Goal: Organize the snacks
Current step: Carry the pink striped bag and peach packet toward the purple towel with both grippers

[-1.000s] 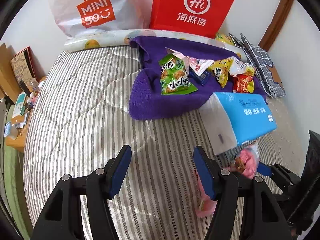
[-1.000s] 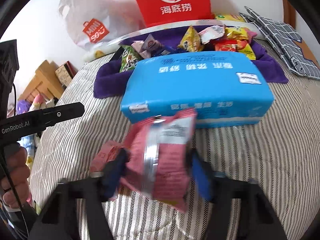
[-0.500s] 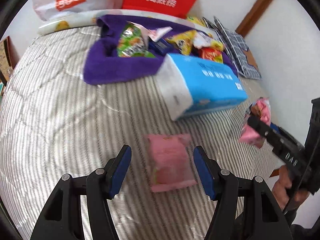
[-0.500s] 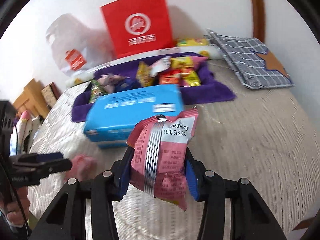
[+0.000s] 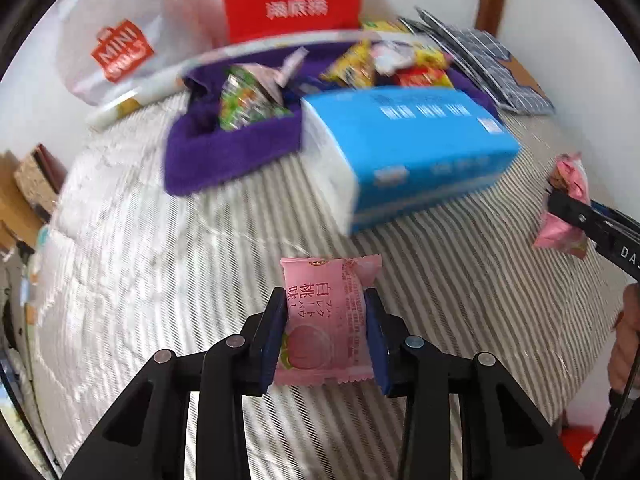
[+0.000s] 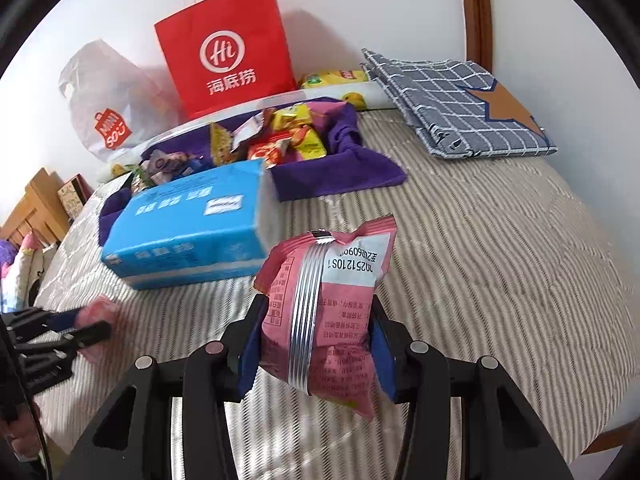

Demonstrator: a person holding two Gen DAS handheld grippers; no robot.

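A pink peach snack packet (image 5: 320, 344) sits between the blue pads of my left gripper (image 5: 324, 306). Its jaws are closing and both pads touch the packet's sides, just above the striped bed cover (image 5: 140, 280). My right gripper (image 6: 319, 312) is shut on a darker pink packet (image 6: 340, 276) with its silver back seam facing the camera, held over the bed. In the left wrist view that right gripper (image 5: 568, 208) and its packet (image 5: 558, 236) show at the right edge. The right wrist view has the left gripper (image 6: 80, 326) at the far left.
A blue tissue pack (image 5: 420, 148) lies mid-bed in front of a purple towel (image 5: 224, 152) piled with several snacks (image 6: 280, 136). A red paper bag (image 6: 228, 48) and a white plastic bag (image 5: 116, 48) stand against the wall. A folded checked cloth (image 6: 460, 104) lies at the back right.
My left gripper came down over the pink packet lying on the bed and its jaws closed in on it. My right gripper carried its packet to the right, away from the tissue pack.
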